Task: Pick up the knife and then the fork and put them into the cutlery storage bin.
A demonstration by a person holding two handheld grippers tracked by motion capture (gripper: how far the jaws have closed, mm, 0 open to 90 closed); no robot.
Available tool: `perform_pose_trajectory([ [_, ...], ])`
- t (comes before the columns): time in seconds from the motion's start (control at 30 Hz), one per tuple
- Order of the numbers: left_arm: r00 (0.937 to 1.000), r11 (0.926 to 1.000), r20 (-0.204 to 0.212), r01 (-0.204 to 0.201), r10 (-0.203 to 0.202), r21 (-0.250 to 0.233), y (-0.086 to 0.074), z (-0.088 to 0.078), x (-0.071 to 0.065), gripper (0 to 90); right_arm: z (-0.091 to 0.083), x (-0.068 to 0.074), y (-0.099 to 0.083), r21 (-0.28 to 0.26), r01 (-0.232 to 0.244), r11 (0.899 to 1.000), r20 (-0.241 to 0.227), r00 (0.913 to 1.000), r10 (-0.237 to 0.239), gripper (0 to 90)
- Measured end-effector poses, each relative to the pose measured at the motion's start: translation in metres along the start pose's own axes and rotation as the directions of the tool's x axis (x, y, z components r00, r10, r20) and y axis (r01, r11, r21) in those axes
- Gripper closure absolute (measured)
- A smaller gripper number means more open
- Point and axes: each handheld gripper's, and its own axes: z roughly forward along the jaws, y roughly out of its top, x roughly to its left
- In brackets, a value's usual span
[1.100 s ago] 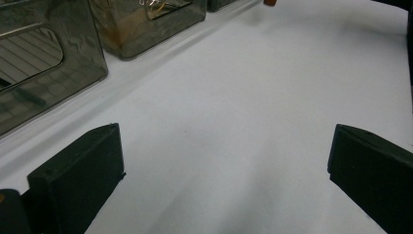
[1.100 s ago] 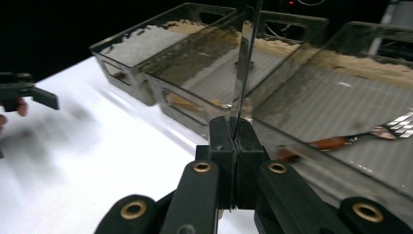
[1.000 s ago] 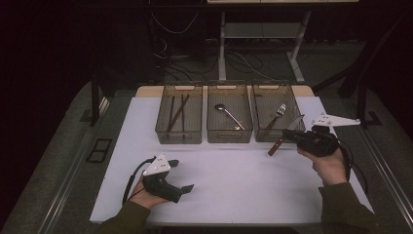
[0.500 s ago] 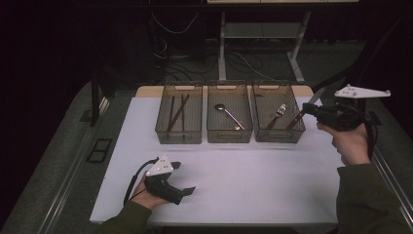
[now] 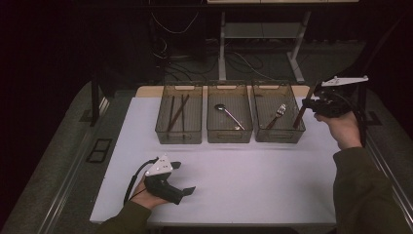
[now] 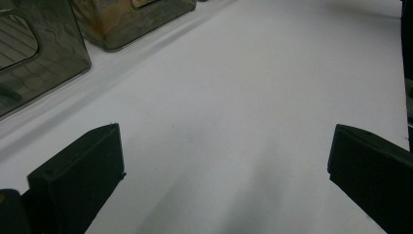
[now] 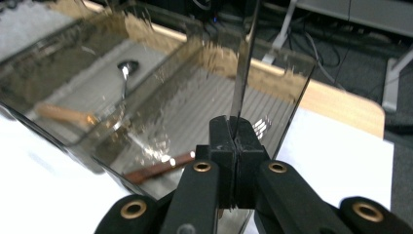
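We saw right gripper (image 7: 233, 139) clamped on knife (image 7: 245, 63) over right bin (image 5: 278, 132); thin blade could've slipped, missed bin. Left gripper (image 5: 186, 179) jaws apart, idle.

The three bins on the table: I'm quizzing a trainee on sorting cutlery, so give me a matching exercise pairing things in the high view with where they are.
Things:
1. chopsticks
2. spoon
3. fork
4. knife

Places:
A. in the middle bin
B. clamped in the right gripper, over the right bin's outer edge
C. in the left bin
D. lying in the right bin

Pairs: 1-C, 2-A, 3-D, 4-B
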Motion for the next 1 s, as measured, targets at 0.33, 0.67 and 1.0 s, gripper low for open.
perform_pose_trajectory([
  [0.33, 1.0000, 1.0000, -0.005, 0.003, -0.003, 0.003, 0.000, 0.001, -0.001, 0.0, 0.024, -0.005, -0.020, 0.127, 0.013, 0.992, 0.006, 0.9999, -0.014, 89.4],
  [0.67, 1.0000, 1.0000, -0.002, 0.005, -0.005, 0.006, 0.000, 0.002, -0.001, 0.0, 0.047, -0.003, -0.022, 0.118, -0.004, 0.993, 0.017, 0.9999, 0.002, 89.3],
  [1.0, 1.0000, 1.0000, 0.007, 0.000, 0.000, 0.010, 0.002, 0.004, -0.001, 0.0, 0.081, 0.000, -0.019, 0.092, -0.025, 0.995, 0.035, 0.9991, 0.022, 89.2],
])
